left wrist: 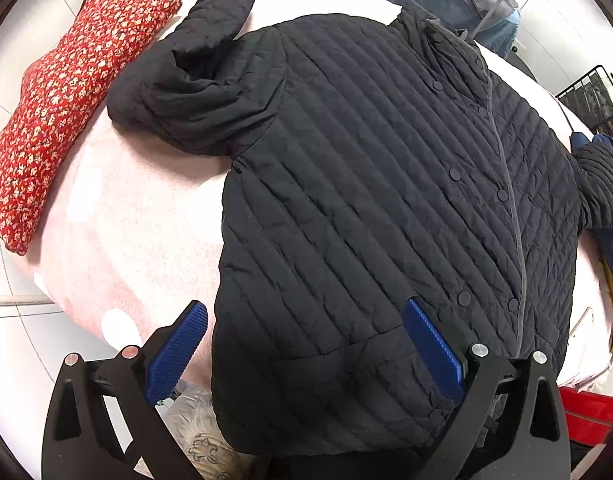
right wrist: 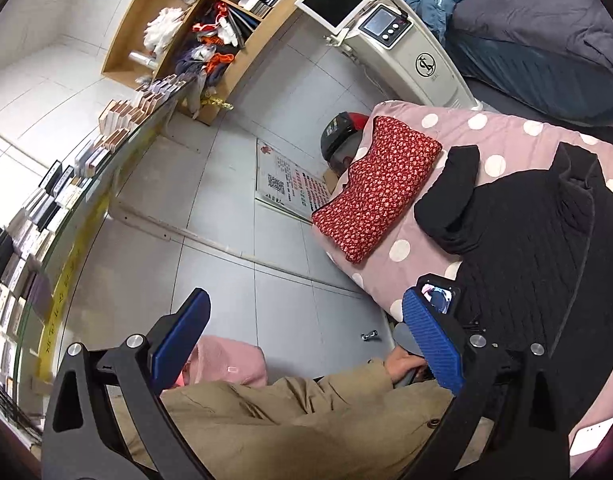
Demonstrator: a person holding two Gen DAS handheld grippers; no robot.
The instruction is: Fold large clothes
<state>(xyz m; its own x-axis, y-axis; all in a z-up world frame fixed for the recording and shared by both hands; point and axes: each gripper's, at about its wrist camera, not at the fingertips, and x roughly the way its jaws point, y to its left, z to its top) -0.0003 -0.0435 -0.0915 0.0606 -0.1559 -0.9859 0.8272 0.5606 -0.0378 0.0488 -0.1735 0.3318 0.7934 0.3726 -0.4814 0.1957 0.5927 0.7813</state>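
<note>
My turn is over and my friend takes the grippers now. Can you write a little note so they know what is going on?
Left gripper: open, holding nothing, over the bottom hem of the black quilted jacket.
Right gripper: open, holding nothing, off to the side and aimed at the floor by the bed's edge.
Jacket: lies front up, snapped shut, on the pink polka-dot bedspread. One sleeve is bunched up beside the red floral cushion; the other hangs off the far edge.
Done: jacket spread out, no fold yet.
Left: probably straighten the sleeves, fold them in, then fold the body.
</note>
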